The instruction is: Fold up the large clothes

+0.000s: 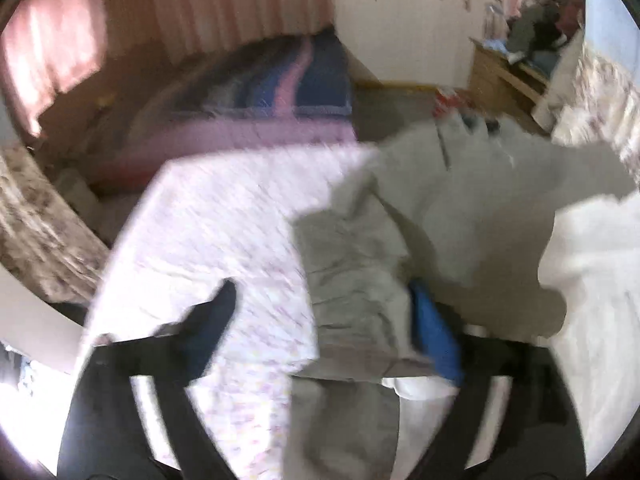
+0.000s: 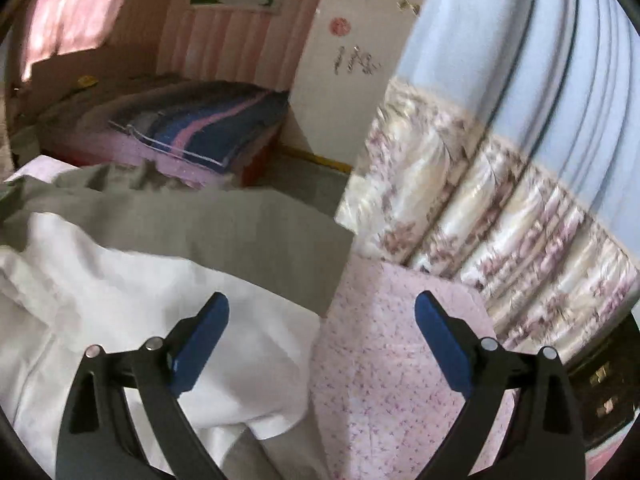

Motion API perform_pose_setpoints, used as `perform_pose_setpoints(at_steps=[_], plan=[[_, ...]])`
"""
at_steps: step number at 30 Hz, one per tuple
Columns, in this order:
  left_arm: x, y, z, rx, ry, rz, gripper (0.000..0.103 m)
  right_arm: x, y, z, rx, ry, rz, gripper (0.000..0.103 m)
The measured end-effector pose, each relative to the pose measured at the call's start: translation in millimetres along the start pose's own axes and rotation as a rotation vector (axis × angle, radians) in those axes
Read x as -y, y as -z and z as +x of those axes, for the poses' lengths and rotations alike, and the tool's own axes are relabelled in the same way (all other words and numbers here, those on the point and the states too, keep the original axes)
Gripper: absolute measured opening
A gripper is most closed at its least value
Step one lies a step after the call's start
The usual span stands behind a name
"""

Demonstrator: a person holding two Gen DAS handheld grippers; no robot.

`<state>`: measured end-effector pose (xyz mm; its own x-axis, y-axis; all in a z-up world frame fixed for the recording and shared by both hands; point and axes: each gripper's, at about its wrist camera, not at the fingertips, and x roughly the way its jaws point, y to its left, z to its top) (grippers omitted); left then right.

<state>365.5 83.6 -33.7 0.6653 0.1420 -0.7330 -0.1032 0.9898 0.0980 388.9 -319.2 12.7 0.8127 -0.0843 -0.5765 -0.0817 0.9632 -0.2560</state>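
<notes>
Left gripper (image 1: 324,316), nearest the left wrist camera, is standing wide, its blue pads clear of the cloth; the picture is blurred. A bunched fold of the grey garment (image 1: 460,200) is lying between its two fingers, closer to the right finger (image 1: 434,332), and whether cloth is touching that pad cannot be told. The garment is spreading away toward the upper right across the pink flowered bedsheet (image 1: 208,220). Right gripper (image 2: 322,334) is also standing wide and holding nothing. Under its left finger (image 2: 202,340) a white cloth (image 2: 120,280) is lying; the grey garment (image 2: 192,220) is stretching just beyond that, apart from the pads. The bedsheet (image 2: 380,360) is showing under the right finger (image 2: 442,340). A flowered curtain (image 2: 500,216) is hanging just beside the bed. A second bed with a blue and pink blanket (image 2: 208,128) is standing well apart.
</notes>
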Motion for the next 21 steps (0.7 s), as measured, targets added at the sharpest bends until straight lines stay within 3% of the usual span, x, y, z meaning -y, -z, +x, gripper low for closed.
perform_pose_setpoints(at_steps=[3,7,9,10,11,14,18,21], plan=[[8,-27,-23,0.054,0.001,0.006,0.100,-1,-21,-13,0.026,-0.141,0.053,0.095],[56,-53,-11,0.010,0.134,0.072,0.100,-26,-46,9,-0.047,-0.397,0.138,0.093],[74,-50,12,-0.033,0.117,0.105,0.097,-46,-44,36,-0.140,-0.432,0.087,0.049],[85,-43,31,-0.085,0.080,0.149,0.080,-56,-38,50,-0.198,-0.413,0.037,0.013],[89,-40,41,-0.113,0.051,0.177,0.067,-62,-30,65,-0.252,-0.391,-0.012,0.010],[86,-29,69,-0.141,-0.018,0.227,0.067,-63,-5,90,-0.295,-0.276,-0.151,0.000],[55,-33,84,-0.196,0.091,0.127,0.067,-41,1,104,-0.290,-0.319,-0.107,0.000],[47,-28,91,-0.201,0.098,0.135,0.067,-34,3,115,-0.282,-0.345,-0.085,0.000]])
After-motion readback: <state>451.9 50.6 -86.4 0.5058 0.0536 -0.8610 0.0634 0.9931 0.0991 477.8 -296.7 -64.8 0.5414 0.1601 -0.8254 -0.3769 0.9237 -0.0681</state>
